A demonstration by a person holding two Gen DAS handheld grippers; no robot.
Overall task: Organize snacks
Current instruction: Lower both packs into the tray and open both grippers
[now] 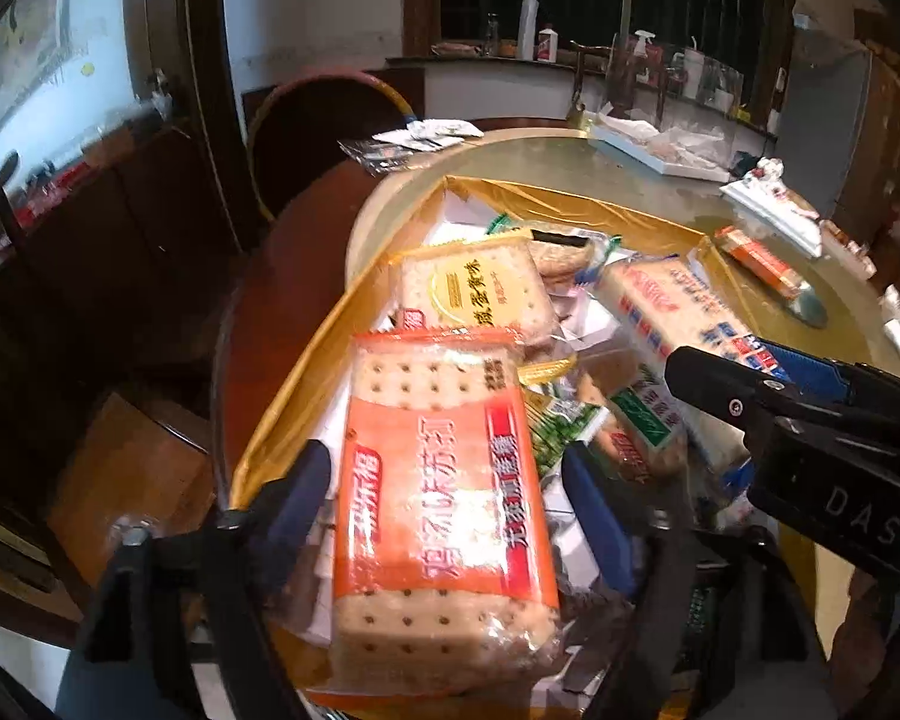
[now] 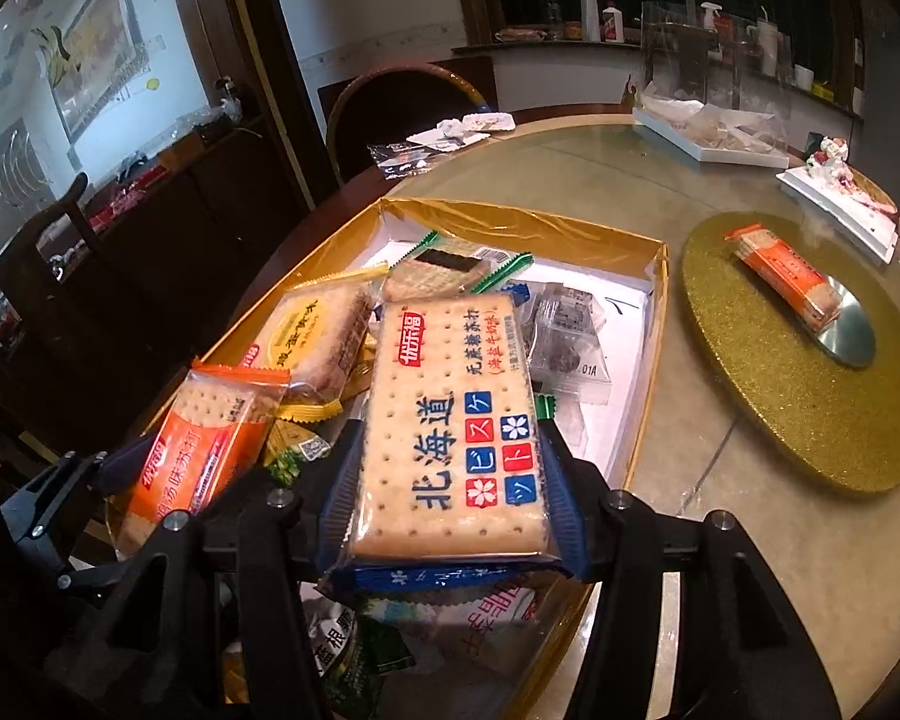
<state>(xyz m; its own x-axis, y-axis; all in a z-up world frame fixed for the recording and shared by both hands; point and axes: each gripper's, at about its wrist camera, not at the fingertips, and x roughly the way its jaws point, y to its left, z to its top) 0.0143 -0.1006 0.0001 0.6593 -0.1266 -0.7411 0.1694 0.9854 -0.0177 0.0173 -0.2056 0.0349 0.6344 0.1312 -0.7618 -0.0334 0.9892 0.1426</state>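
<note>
An orange cracker pack [image 1: 444, 480] lies in the gold-lined box [image 1: 510, 192], on top of other snacks. My left gripper [image 1: 450, 504] straddles it, open, with small gaps showing between both blue pads and the pack's sides. My right gripper [image 2: 456, 480] is shut on a blue-and-white cracker pack [image 2: 456, 420], held over the box [image 2: 660, 276], pads pressing on its long edges. The left wrist view shows that gripper [image 1: 750, 390] entering from the right. A yellow cracker pack [image 2: 318, 330] and several small packets fill the box. Another orange pack [image 2: 780, 282] lies on a round gold board [image 2: 810, 420].
The box sits on a round glass-topped table [image 2: 570, 168]. White trays [image 2: 708, 138] with wrappers and a decorated tray [image 2: 840, 204] stand at the far right. Clear plastic bags [image 2: 426, 150] lie at the far edge beside a chair [image 2: 402, 102]. A dark cabinet lines the left.
</note>
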